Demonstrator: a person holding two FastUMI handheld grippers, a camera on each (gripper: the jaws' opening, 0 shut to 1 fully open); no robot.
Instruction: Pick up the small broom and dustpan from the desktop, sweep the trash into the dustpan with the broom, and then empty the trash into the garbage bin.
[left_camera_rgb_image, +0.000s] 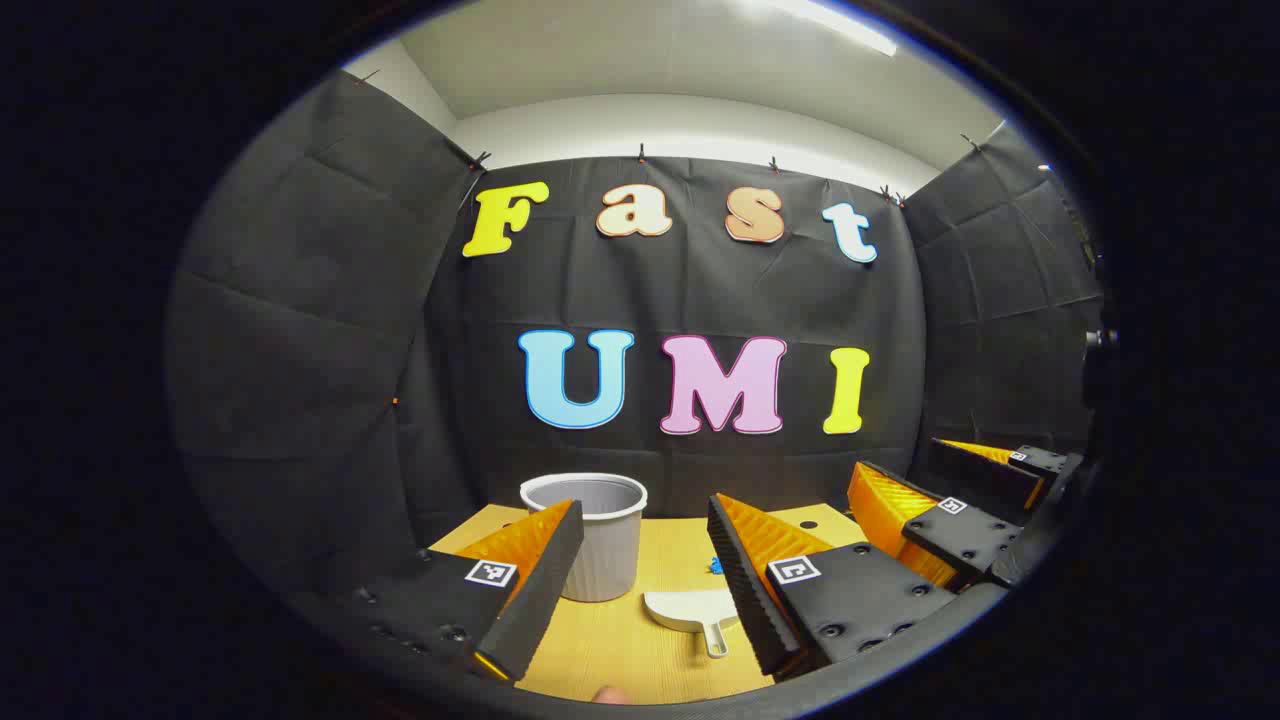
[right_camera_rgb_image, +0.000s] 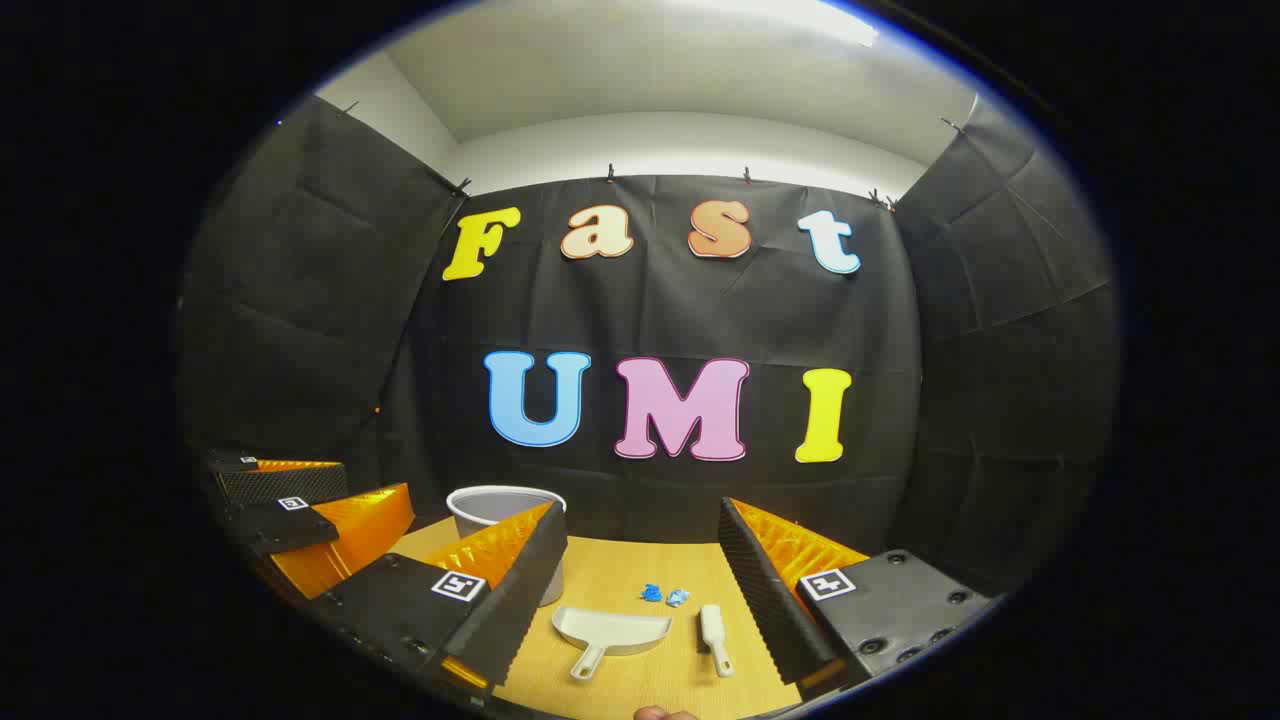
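A white dustpan (right_camera_rgb_image: 612, 630) lies on the wooden desktop (right_camera_rgb_image: 640, 685), handle toward me. Just right of it is the small white broom (right_camera_rgb_image: 715, 635). Two blue scraps of trash (right_camera_rgb_image: 665, 595) sit behind them. The grey-white garbage bin (right_camera_rgb_image: 500, 505) stands at the back left. My right gripper (right_camera_rgb_image: 641, 510) hovers open above these, holding nothing. In the left gripper view, the dustpan (left_camera_rgb_image: 695, 610) and a blue scrap (left_camera_rgb_image: 716, 566) lie between the fingers of my open left gripper (left_camera_rgb_image: 645, 508), with the bin (left_camera_rgb_image: 600, 545) just behind its left finger. Neither gripper touches anything.
The two grippers are side by side: the right gripper (left_camera_rgb_image: 900, 455) shows at the right edge, the left gripper (right_camera_rgb_image: 375, 480) at the left edge. Black cloth walls close the desk on three sides. A fingertip (left_camera_rgb_image: 610, 693) peeks in at the bottom.
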